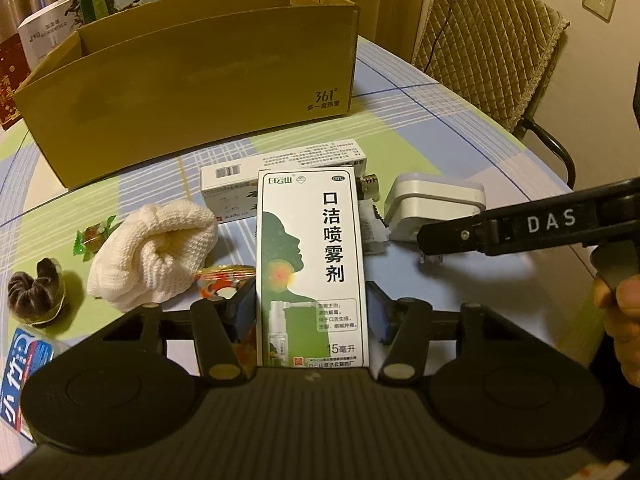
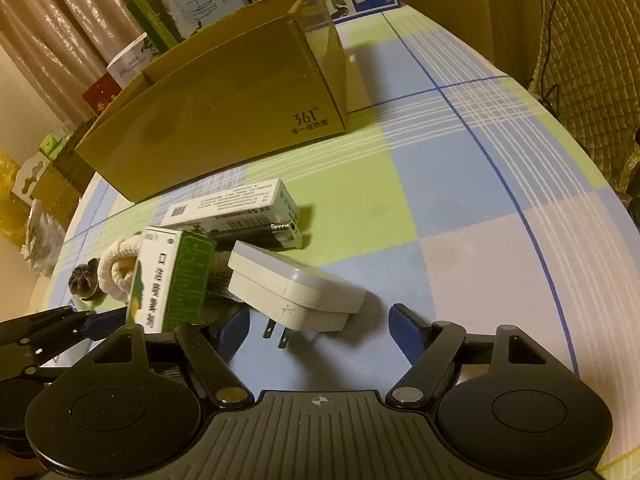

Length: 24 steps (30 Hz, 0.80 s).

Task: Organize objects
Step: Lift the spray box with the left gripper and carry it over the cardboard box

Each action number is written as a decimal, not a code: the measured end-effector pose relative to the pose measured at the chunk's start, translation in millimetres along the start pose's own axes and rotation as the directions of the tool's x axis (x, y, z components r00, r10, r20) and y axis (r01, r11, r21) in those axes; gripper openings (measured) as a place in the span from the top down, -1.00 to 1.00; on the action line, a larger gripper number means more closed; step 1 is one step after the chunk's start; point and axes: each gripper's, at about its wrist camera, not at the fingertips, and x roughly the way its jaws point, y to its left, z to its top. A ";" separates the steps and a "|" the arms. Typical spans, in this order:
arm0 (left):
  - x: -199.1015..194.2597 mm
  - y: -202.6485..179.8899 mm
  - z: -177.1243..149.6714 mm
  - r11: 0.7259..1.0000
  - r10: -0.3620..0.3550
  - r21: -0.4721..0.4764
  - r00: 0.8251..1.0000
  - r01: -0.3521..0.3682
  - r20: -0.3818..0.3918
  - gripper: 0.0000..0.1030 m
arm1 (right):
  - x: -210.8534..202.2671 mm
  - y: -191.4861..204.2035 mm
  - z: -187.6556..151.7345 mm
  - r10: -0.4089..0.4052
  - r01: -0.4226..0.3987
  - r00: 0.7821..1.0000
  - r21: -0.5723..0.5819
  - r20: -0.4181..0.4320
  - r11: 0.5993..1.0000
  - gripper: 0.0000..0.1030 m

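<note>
clamping the spray box [image 1: 312, 264], left tongs [image 1: 312, 316] begin sorting while right tongs [image 2: 316, 332] gape around the charger [image 2: 296, 292]; bench [image 2: 460, 200] clutter remains outside the carton [image 1: 192, 84].

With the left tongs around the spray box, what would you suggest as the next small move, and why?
Probably lift the green and white spray box straight up and carry it toward the open cardboard box. The left tongs appear closed on its sides, and the cardboard box stands open just behind. The right tongs are open near the white plug adapter, not gripping it.
</note>
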 end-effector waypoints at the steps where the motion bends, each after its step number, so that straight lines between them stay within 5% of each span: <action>1: -1.9 0.8 -0.8 1.000 0.003 -0.002 1.000 -0.003 0.004 0.02 | 0.7 0.4 -0.4 0.001 -0.001 1.000 0.001 0.001 1.000 -0.49; 18: 4.6 6.6 -3.1 1.000 0.024 -0.001 1.000 -0.024 0.004 0.01 | 17.2 9.2 7.1 0.012 -0.011 1.000 -0.034 0.027 0.999 -0.52; 20: 4.6 7.5 -3.6 1.000 0.025 -0.004 1.000 -0.025 0.007 0.01 | 17.7 12.9 6.1 -0.001 0.002 1.000 -0.067 0.028 0.998 -0.14; 24: 4.6 8.1 -3.7 1.000 0.024 -0.012 1.000 -0.024 0.010 0.01 | 15.1 17.6 2.6 -0.013 0.016 0.999 -0.107 0.033 0.994 -0.13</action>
